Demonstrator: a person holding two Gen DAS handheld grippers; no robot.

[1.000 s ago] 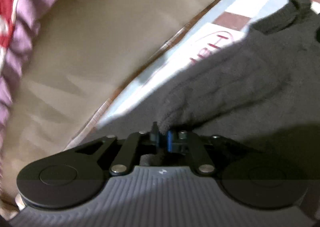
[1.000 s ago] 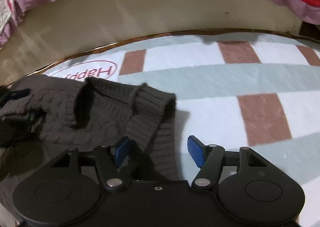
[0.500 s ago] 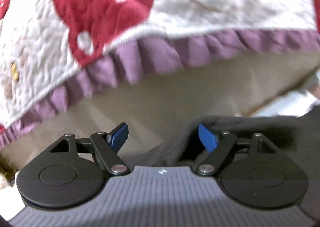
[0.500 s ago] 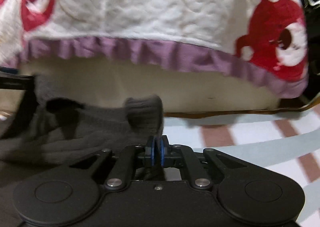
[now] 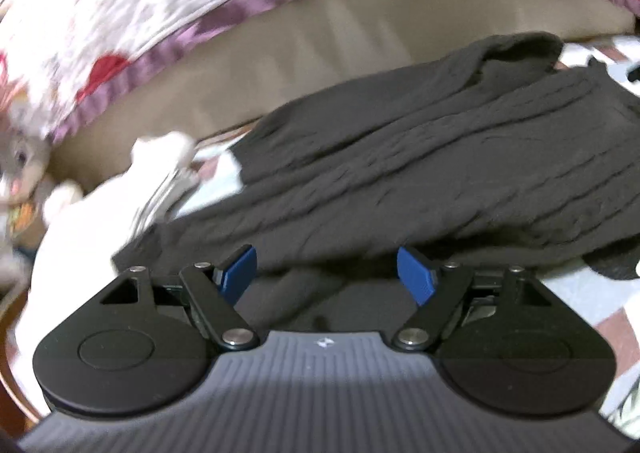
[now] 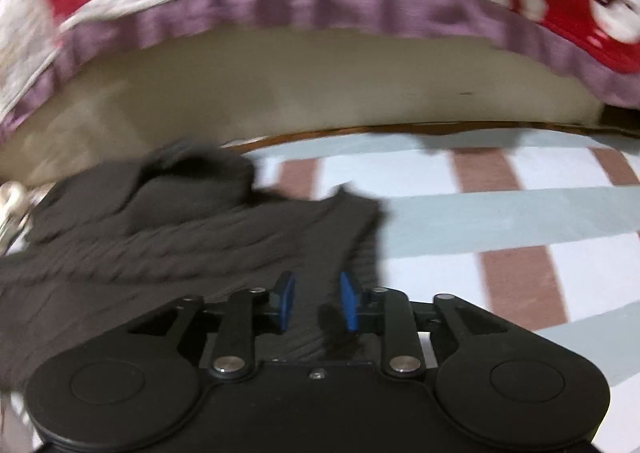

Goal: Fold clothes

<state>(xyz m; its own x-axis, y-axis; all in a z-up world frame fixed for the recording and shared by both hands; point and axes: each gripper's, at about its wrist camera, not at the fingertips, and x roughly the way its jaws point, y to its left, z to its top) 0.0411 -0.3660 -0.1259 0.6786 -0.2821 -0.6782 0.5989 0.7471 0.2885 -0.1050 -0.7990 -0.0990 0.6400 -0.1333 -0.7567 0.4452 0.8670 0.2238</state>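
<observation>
Both tongs let go: left tongs (image 5: pixel 326 277) spread wide, right tongs (image 6: pixel 316 299) just opening over the floppy dark-grey cable-knit sweater (image 5: pixel 440 157); its ribbed hem looks easiest to pinch.

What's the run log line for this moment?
left tongs: open, empty | right tongs: just opening, releasing sweater | sweater: lying on checked mat

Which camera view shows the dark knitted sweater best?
The left wrist view: the dark knitted sweater fills the middle, cable pattern and folded top edge visible. The right wrist view shows only its right part, blurred, running off the left edge.
</observation>
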